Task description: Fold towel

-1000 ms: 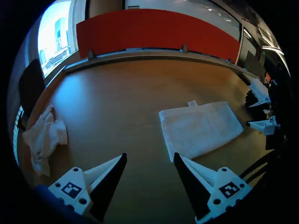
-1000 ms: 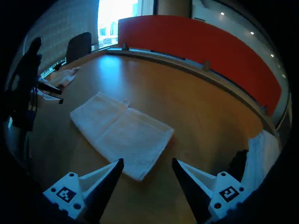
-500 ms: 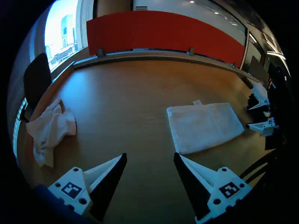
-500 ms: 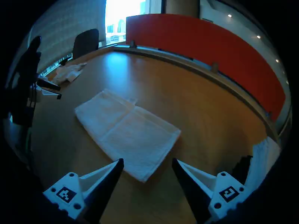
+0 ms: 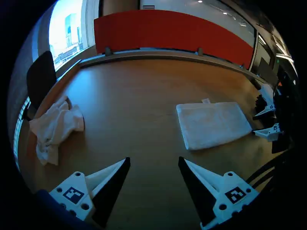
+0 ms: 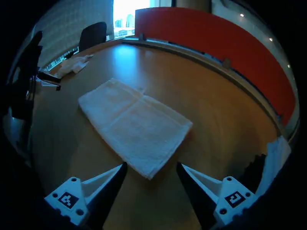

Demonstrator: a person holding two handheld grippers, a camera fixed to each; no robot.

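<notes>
The left gripper (image 5: 153, 159) has its two white fingers wide apart and holds nothing; between them is only the bare brown wooden table (image 5: 126, 99). The right gripper (image 6: 151, 164) is wide open too and also holds nothing.

In the right gripper view, the white folded terry towel (image 6: 134, 128) lies directly ahead. It is a flat, neat rectangle placed diagonally, and its near corner reaches into the gap between the fingers, but neither finger presses on it. A fold line crosses the towel in the middle, and a small tab (image 6: 140, 90) shows at its far edge. In the left gripper view the same towel (image 5: 213, 124) lies ahead and to the right, apart from the fingers. Its edges are straight and its surface is smooth.

Well apart from the towel, near the table's edge, a crumpled white cloth (image 5: 55, 128) lies in a loose heap, with a black office chair (image 5: 38, 78) behind it. A long red partition panel (image 5: 172, 28) stands along the far side of the table, beside a bright window (image 5: 69, 30). In the right gripper view, another white cloth (image 6: 274, 161) shows at the right edge. The table between each gripper and the towel is bare wood.
</notes>
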